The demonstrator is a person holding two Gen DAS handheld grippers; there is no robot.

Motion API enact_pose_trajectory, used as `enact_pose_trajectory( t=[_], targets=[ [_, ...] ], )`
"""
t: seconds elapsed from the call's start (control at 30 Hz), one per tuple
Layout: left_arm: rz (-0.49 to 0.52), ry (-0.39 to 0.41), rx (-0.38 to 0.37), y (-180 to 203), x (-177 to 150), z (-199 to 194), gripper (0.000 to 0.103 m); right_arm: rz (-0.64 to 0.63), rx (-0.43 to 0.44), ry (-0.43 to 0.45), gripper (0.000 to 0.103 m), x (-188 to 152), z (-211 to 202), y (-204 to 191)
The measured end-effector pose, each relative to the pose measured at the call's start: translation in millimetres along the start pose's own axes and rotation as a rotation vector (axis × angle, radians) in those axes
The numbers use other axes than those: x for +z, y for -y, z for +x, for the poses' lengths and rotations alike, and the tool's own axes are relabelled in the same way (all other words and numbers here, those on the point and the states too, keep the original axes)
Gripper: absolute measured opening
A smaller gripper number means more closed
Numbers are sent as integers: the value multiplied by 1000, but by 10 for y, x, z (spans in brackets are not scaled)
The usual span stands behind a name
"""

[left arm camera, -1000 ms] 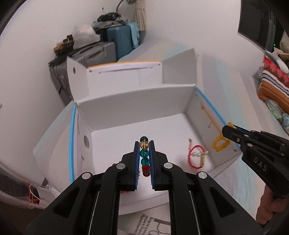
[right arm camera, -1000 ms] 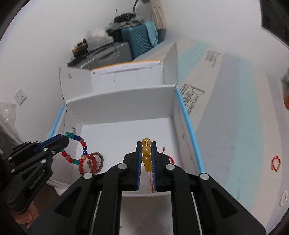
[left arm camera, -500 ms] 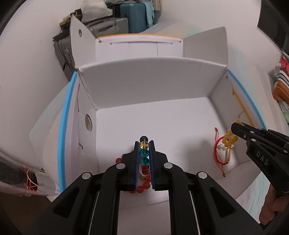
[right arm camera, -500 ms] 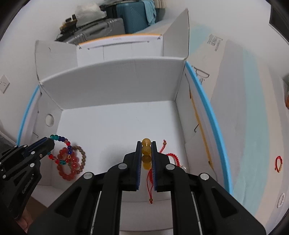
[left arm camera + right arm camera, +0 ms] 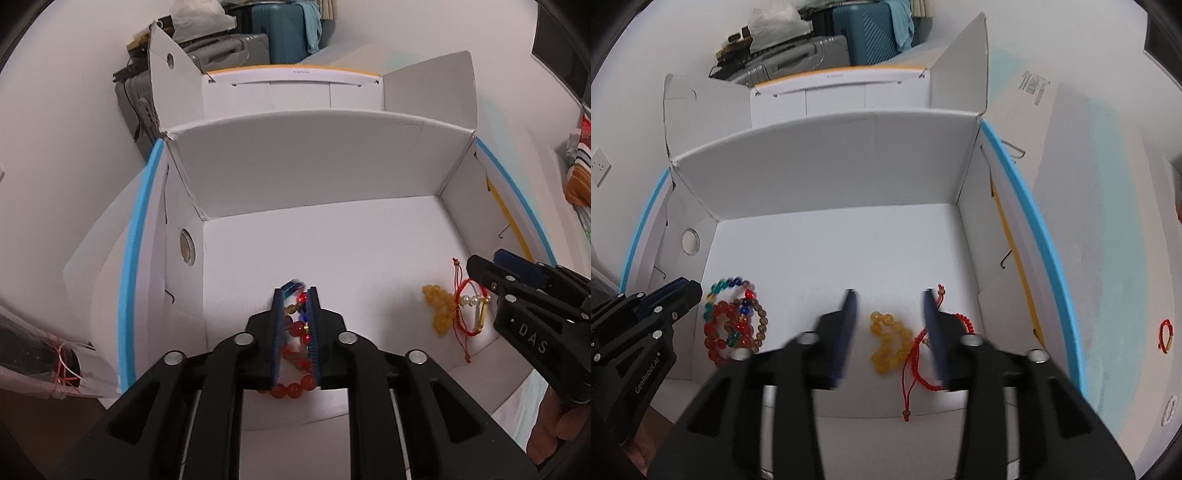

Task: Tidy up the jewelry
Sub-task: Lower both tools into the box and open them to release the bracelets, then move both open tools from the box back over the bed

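Observation:
An open white cardboard box point(image 5: 314, 177) point(image 5: 827, 166) holds the jewelry. My left gripper point(image 5: 296, 295) hangs low over the box floor, its jaws a little apart, with the multicoloured bead bracelet point(image 5: 729, 291) and red bead bracelet point(image 5: 293, 389) lying between and below them. My right gripper point(image 5: 890, 299) is open wide; the yellow bead bracelet point(image 5: 886, 341) point(image 5: 439, 308) lies loose on the floor between its fingers. A red cord bracelet point(image 5: 923, 362) point(image 5: 469, 306) lies beside it.
The box has raised flaps and blue-edged side walls point(image 5: 1027, 206). Another red cord bracelet point(image 5: 1165, 334) and a pale ring-shaped item point(image 5: 1169, 410) lie outside on the right surface. Suitcases point(image 5: 280, 33) stand behind the box. A wrapped bundle point(image 5: 44, 354) lies at left.
Both grippers went down into the box. The right gripper opened and the yellow bracelet dropped to the floor. The left jaws parted slightly and the bead bracelets now rest on the floor.

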State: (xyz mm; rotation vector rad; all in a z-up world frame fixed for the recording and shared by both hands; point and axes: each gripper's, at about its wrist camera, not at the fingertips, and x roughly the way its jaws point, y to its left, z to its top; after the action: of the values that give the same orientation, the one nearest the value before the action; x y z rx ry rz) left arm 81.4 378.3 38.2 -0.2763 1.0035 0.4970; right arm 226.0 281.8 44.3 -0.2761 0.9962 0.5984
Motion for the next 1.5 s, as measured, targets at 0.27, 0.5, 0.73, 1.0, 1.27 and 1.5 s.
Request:
enact_pose_trajectory(
  t=[0.27, 0.5, 0.73, 1.0, 1.27, 1.5],
  targets=[
    [-14, 94, 25, 10, 0, -300, 73, 6, -39, 94, 79, -9, -334, 159],
    [-25, 155, 31, 102, -9, -524, 91, 38, -84, 167, 95, -105, -634, 462],
    [-15, 205, 18, 320, -36, -754, 97, 84, -134, 223, 95, -249, -975, 800],
    [32, 247, -40, 835, -71, -983, 97, 113, -213, 292, 95, -493, -1427, 1233],
    [100, 256, -107, 1477, -129, -1135, 97, 148, -278, 306, 95, -776, -1763, 1784],
    [172, 257, -183, 2094, -212, -1231, 97, 206, -316, 306, 95, -1095, -1987, 2344]
  ],
)
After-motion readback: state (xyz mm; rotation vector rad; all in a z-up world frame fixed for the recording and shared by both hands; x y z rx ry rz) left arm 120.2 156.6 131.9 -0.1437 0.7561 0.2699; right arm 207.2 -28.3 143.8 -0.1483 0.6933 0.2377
